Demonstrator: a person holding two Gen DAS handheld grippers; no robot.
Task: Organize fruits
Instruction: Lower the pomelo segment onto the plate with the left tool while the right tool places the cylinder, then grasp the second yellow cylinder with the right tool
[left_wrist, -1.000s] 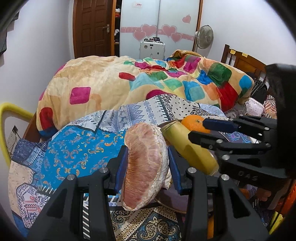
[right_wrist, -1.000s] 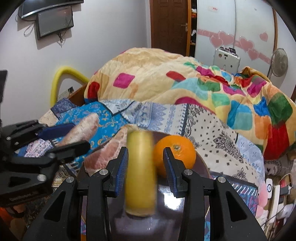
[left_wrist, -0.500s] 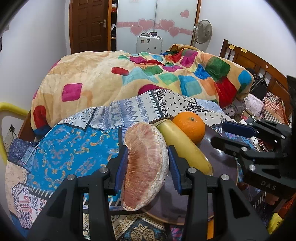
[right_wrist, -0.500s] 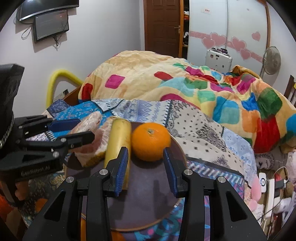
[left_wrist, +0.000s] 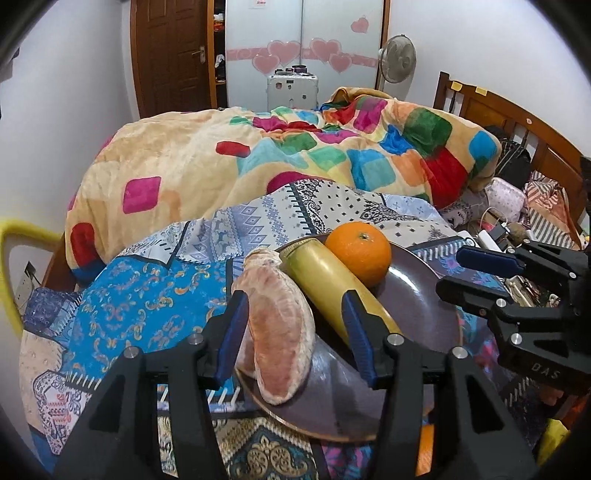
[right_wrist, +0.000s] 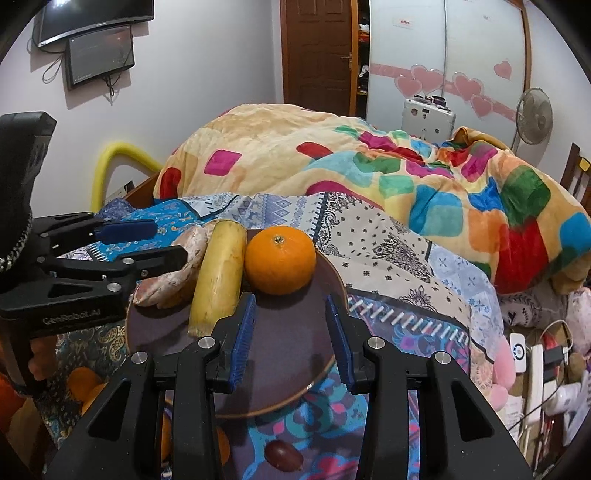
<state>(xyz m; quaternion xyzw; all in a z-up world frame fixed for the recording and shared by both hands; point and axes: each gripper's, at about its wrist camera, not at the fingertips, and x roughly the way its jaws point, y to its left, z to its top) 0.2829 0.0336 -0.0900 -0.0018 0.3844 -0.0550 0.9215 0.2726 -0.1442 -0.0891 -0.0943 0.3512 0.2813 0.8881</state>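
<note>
A dark round plate (left_wrist: 417, 306) (right_wrist: 288, 332) lies on the patterned bedspread. On it are an orange (left_wrist: 358, 253) (right_wrist: 280, 254), a yellow banana piece (left_wrist: 332, 284) (right_wrist: 218, 273) and a pink peeled pomelo segment (left_wrist: 277, 325) (right_wrist: 173, 273). My left gripper (left_wrist: 295, 332) is open, its blue pads standing either side of the pomelo segment, which rests on the plate's left edge. My right gripper (right_wrist: 291, 328) is open and empty above the plate's bare right part, and it also shows at the right of the left wrist view (left_wrist: 476, 273).
A colourful heaped blanket (right_wrist: 369, 173) fills the bed behind. More oranges (right_wrist: 83, 384) and a dark round fruit (right_wrist: 282, 456) lie below the plate's near side. Cables and clutter (right_wrist: 543, 354) lie at the right; a wooden headboard (left_wrist: 517, 125) stands far right.
The right gripper let go of the banana piece on the plate and drew back open. The left gripper opened around the pomelo segment, now resting on the plate.
</note>
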